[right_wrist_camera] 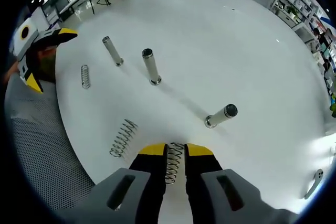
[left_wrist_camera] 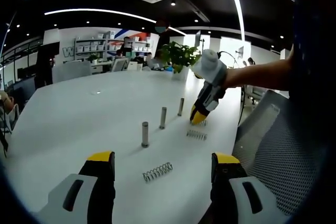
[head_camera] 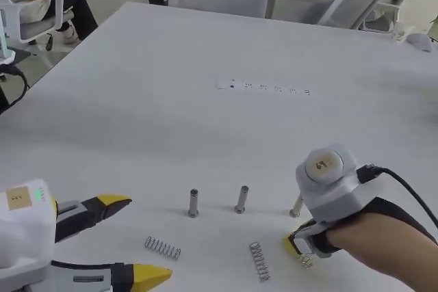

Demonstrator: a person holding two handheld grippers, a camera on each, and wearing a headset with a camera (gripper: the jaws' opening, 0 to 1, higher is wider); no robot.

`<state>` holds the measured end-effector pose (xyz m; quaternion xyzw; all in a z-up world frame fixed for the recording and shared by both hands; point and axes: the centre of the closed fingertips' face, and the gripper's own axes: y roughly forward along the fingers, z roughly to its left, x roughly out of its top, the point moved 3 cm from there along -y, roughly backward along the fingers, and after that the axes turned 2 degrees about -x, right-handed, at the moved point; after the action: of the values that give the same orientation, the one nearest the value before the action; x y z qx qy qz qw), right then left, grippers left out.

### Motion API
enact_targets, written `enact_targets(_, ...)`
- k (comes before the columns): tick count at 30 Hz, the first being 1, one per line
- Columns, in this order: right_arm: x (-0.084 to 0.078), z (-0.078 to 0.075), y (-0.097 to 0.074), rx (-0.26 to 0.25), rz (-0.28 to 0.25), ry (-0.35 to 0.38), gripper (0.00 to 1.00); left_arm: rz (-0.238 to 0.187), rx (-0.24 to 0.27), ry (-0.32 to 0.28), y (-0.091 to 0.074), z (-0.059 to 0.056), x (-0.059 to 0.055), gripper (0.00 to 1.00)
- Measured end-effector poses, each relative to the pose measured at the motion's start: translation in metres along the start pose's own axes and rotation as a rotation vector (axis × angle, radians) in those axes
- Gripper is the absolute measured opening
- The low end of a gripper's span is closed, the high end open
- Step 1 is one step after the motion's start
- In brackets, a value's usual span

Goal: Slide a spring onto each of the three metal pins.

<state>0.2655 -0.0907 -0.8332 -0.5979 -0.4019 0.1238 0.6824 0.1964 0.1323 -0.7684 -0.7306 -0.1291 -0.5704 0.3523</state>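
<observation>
My right hand-held gripper [right_wrist_camera: 176,150] pinches a spring [right_wrist_camera: 172,169] at the near edge of the surface [right_wrist_camera: 236,51], ready for the closest pin [right_wrist_camera: 221,115]. My left hand-held gripper [left_wrist_camera: 163,157] hangs wide open, spare.

The head view looks down from high up at the white table [head_camera: 205,52]. The left gripper view sits low and looks along the row of three pins [left_wrist_camera: 163,117]. The right gripper view looks down from close above a spring [right_wrist_camera: 174,160]. All views share the pins.

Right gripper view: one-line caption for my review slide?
Right hand-held gripper pinching a spring before three standing pins; two more springs lie loose on the white table.
</observation>
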Motion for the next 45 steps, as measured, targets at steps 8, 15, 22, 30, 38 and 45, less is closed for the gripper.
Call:
enact_targets(8, 0.000, -0.003, -0.001, -0.008, -0.003, -0.002, 0.08, 0.001, 0.001, 0.001, 0.000, 0.001, 0.000, 0.71)
enact_targets(15, 0.006, -0.005, -0.010, -0.003, -0.053, 0.023, 0.08, 0.004, -0.003, 0.005, 0.000, 0.000, -0.001, 0.71)
enact_targets(22, 0.007, -0.002, -0.019, -0.009, -0.101, 0.013, 0.08, 0.005, -0.003, 0.007, 0.000, -0.001, 0.000, 0.71)
enact_targets(30, 0.004, -0.004, -0.027, -0.013, -0.163, 0.032, 0.08, 0.011, -0.008, 0.010, 0.001, -0.002, -0.001, 0.71)
enact_targets(38, 0.007, -0.003, -0.037, 0.001, -0.260, 0.027, 0.08, 0.014, -0.009, 0.014, 0.001, -0.002, 0.000, 0.71)
enact_targets(45, 0.012, -0.004, -0.044, 0.025, -0.341, 0.029, 0.08, 0.015, -0.004, 0.016, 0.001, -0.002, 0.000, 0.71)
